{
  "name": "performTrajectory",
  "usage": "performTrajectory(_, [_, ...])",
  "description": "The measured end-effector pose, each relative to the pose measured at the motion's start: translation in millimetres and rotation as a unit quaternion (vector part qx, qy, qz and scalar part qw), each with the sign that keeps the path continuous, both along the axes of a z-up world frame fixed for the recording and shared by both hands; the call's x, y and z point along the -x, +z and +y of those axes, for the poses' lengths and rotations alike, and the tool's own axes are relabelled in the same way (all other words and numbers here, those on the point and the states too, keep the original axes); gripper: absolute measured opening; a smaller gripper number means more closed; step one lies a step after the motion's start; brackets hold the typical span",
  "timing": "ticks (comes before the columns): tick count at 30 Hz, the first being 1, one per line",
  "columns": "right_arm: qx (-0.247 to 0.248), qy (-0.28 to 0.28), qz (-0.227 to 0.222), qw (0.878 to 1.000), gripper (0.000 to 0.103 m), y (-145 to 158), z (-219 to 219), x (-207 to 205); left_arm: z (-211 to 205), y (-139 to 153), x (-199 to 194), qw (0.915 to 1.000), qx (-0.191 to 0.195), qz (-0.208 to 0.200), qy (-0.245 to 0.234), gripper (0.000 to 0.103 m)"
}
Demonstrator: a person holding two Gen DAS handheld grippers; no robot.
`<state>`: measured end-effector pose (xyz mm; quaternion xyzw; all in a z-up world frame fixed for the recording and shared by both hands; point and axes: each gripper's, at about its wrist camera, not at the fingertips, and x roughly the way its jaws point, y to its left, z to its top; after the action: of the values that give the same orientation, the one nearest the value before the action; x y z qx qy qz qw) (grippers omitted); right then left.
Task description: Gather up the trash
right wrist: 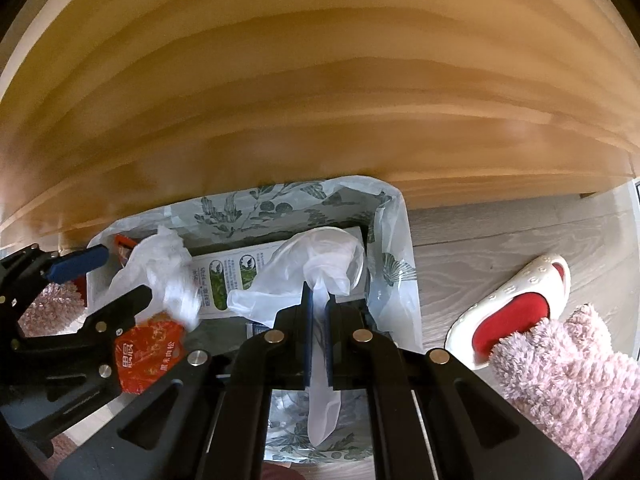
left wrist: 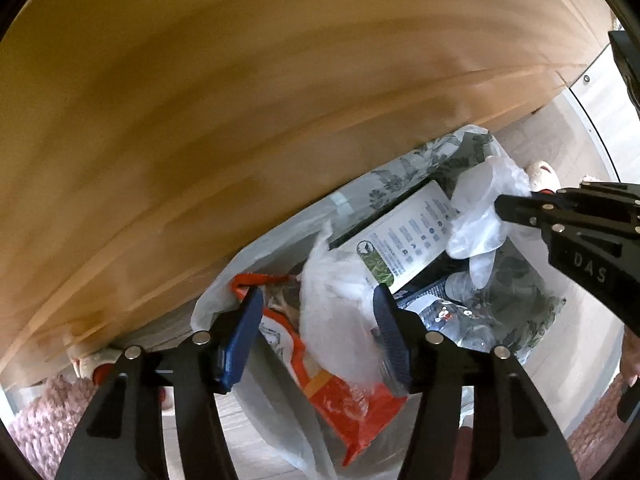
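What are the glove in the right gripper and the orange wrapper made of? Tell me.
Glove: thin, translucent white plastic film, probably disposable polyethylene; it crumples and lets light through. Orange wrapper: glossy printed plastic or foil laminate, judging by its sheen and sharp creases. The right gripper is shut on the glove.

Grey-green leaf print covers the white bin liner; an orange-red snack packet, translucent white glove, white-and-green carton, red-lined white slipper, honey-toned wooden tabletop
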<state>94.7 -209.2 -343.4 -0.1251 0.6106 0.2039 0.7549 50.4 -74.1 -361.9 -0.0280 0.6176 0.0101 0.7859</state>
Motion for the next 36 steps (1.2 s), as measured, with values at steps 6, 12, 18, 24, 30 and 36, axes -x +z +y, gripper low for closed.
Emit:
performTrajectory(6, [0.004,0.005,-0.003,1.0,0.005,0.7,2.6,2.9,6.3,0.5,6.5,0.9996,0.0,-0.001,0.028,0.075])
performTrajectory(12, [0.004,0.008,-0.008,1.0,0.005,3.1,2.7,5.3,12.5,1.3,9.7,0.9992,-0.009,-0.01,0.038,0.077])
performTrajectory(18, [0.002,0.012,0.003,1.0,0.005,1.4,1.4,6.1,22.9,6.4,13.7,0.9988,-0.007,-0.014,0.046,0.077])
performTrajectory(24, [0.011,0.006,0.0,1.0,0.016,1.1,-1.9,5.6,22.0,5.7,14.3,0.9987,-0.011,-0.015,0.048,0.077])
performTrajectory(30, [0.023,0.01,-0.019,1.0,0.045,4.5,-1.4,7.1,20.3,8.5,15.0,0.9985,-0.014,-0.019,0.049,0.077])
performTrajectory(36, [0.031,0.007,-0.028,0.999,0.058,6.4,-3.3,5.3,23.1,10.0,16.0,0.9981,-0.017,-0.021,0.056,0.077])
